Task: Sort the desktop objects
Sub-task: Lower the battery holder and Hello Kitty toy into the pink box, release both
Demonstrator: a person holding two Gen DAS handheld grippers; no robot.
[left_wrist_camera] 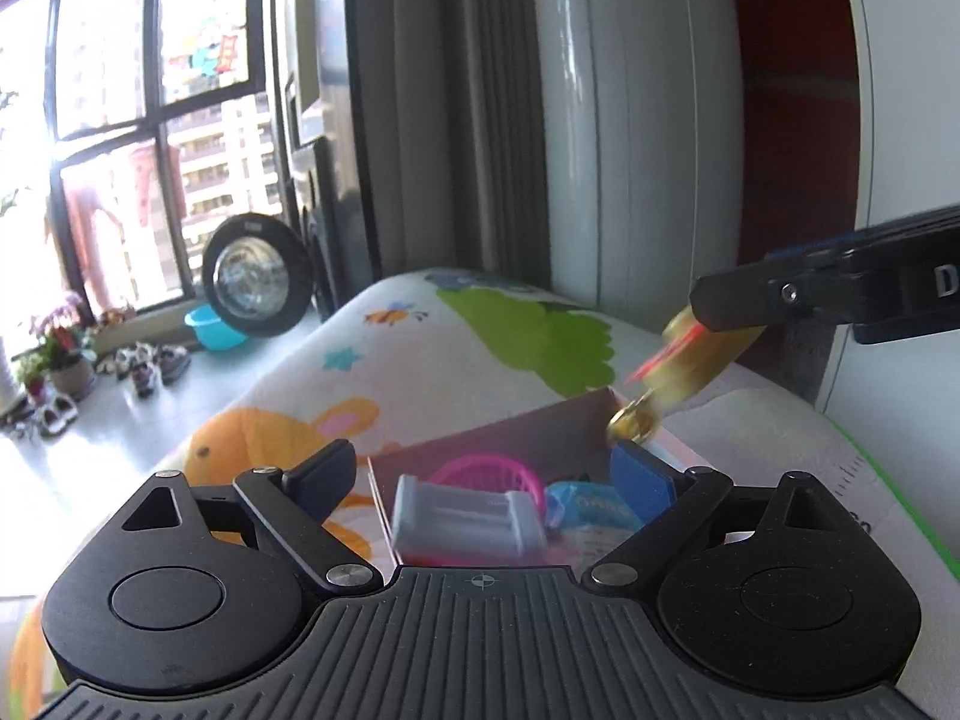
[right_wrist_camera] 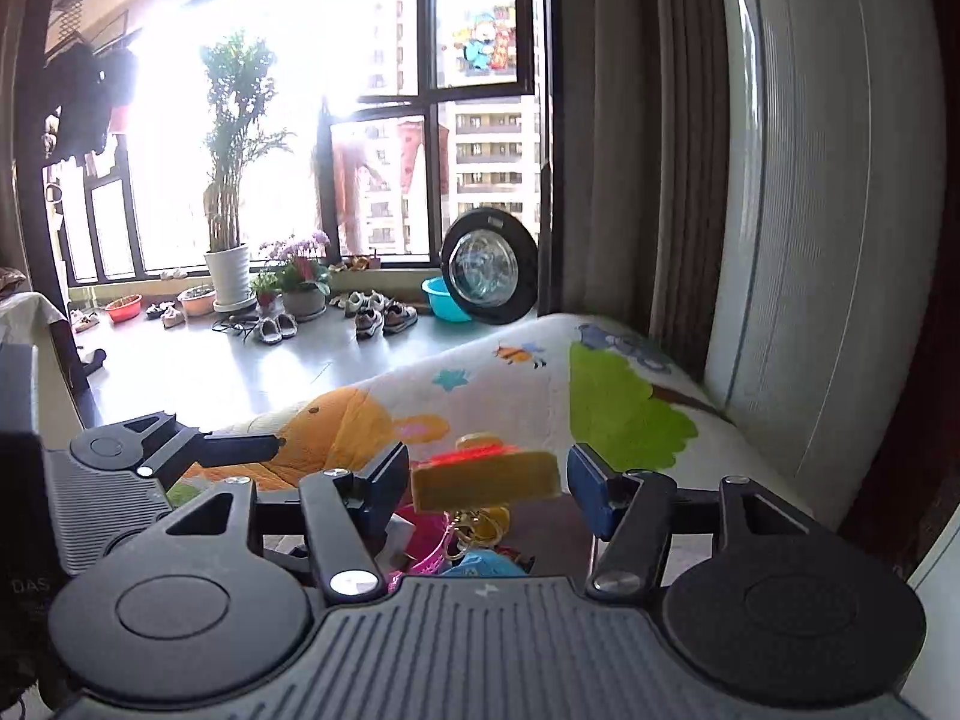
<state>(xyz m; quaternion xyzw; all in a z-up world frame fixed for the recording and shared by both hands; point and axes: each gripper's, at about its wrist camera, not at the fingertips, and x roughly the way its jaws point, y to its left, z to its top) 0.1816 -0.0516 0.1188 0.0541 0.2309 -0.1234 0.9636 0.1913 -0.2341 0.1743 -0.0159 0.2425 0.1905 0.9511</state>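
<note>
Above the cartoon-printed mat (left_wrist_camera: 288,408), a cardboard box (left_wrist_camera: 480,438) sits open and holds the sorted items: a grey clip-like block (left_wrist_camera: 462,519), a pink plastic basket (left_wrist_camera: 492,474), and a light blue packet (left_wrist_camera: 591,510). The left gripper (left_wrist_camera: 498,474) hovers at the near edge of this box with its fingers spread wide and nothing between them; its blue pad (left_wrist_camera: 642,474) hangs over the box interior.

From the right side, the right gripper (right_wrist_camera: 486,480) reaches over the far corner of the box. A yellow wedge-shaped keychain (right_wrist_camera: 486,480) with a red stripe on top sits between its fingers, and a small golden charm (right_wrist_camera: 480,525) dangles beneath it. In the right wrist view, a gap shows between the wedge and each pad, so the fingers are parted and not clamped on the piece. In the left wrist view the keychain (left_wrist_camera: 690,354) appears motion-blurred just under the tip of the right tool, above the box rim. Whether the wedge touches either finger cannot be determined.

Behind the mat stand a washing machine door (right_wrist_camera: 489,273), a blue basin (right_wrist_camera: 444,300) and potted plants (right_wrist_camera: 231,264).
</note>
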